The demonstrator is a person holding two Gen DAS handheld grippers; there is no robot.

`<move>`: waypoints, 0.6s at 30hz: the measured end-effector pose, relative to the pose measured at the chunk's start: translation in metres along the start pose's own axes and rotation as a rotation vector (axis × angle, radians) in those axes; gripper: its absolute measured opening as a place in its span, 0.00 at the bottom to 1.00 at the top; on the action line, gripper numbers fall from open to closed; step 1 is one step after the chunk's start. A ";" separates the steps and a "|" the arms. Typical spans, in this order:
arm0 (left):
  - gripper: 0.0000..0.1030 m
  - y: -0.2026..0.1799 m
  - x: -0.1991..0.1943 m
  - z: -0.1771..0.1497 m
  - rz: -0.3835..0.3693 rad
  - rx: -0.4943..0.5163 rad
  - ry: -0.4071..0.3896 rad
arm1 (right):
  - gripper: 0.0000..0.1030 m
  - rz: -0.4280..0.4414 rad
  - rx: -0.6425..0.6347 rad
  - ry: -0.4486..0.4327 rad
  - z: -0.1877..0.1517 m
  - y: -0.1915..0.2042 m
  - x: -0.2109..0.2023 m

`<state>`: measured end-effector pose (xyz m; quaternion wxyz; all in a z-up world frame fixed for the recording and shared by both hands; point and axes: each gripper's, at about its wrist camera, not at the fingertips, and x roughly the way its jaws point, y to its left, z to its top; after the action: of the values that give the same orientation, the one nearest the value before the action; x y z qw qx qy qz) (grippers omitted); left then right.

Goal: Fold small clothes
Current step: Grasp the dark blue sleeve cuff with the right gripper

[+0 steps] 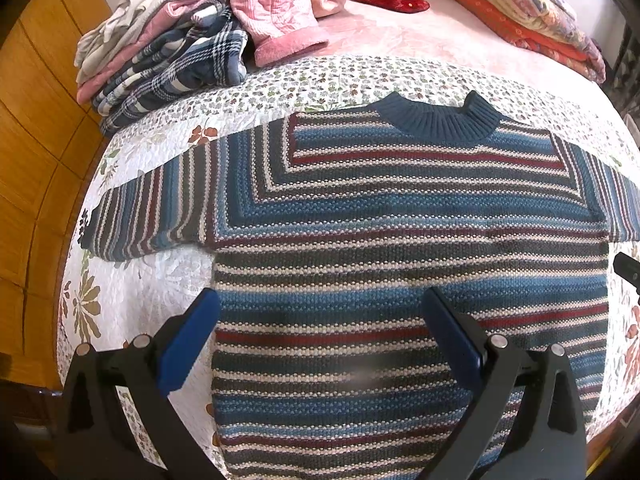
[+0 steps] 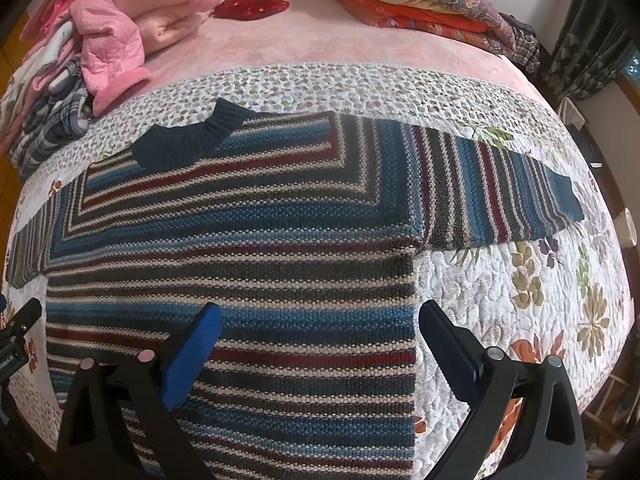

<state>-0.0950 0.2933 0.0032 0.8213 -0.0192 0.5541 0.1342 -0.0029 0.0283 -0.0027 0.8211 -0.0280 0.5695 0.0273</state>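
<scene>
A small striped knit sweater (image 1: 400, 216) in blue, grey, cream and dark red lies flat on the bed, dark blue collar (image 1: 436, 120) at the far end, both sleeves spread out sideways. My left gripper (image 1: 320, 312) hovers open over the sweater's lower left part, its left finger above the hem's left edge. In the right wrist view the same sweater (image 2: 240, 248) fills the middle, its right sleeve (image 2: 500, 196) stretched to the right. My right gripper (image 2: 320, 320) is open above the lower right edge of the body. Nothing is held.
A white floral quilt (image 2: 520, 288) covers the near bed, over a pink blanket (image 2: 320, 40). A pile of pink and plaid clothes (image 1: 172, 52) sits at the back left, folded quilts (image 1: 520, 12) at the back right. A red pouch (image 1: 392, 0) lies between them. Wooden floor (image 1: 32, 160) lies left.
</scene>
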 end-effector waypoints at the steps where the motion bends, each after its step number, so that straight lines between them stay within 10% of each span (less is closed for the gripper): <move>1: 0.97 -0.001 0.001 0.001 -0.004 0.003 0.001 | 0.96 0.000 0.000 -0.005 0.000 -0.002 0.000; 6: 0.97 -0.016 0.008 0.011 -0.078 -0.014 0.011 | 0.96 0.080 0.105 -0.042 0.007 -0.049 0.007; 18: 0.97 -0.101 0.022 0.058 -0.106 0.035 -0.038 | 0.91 -0.045 0.523 0.103 0.070 -0.332 0.098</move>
<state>-0.0107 0.2108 -0.0065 0.8379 -0.0316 0.5389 0.0811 0.1226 -0.2959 -0.0651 0.7707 0.1712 0.5975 -0.1404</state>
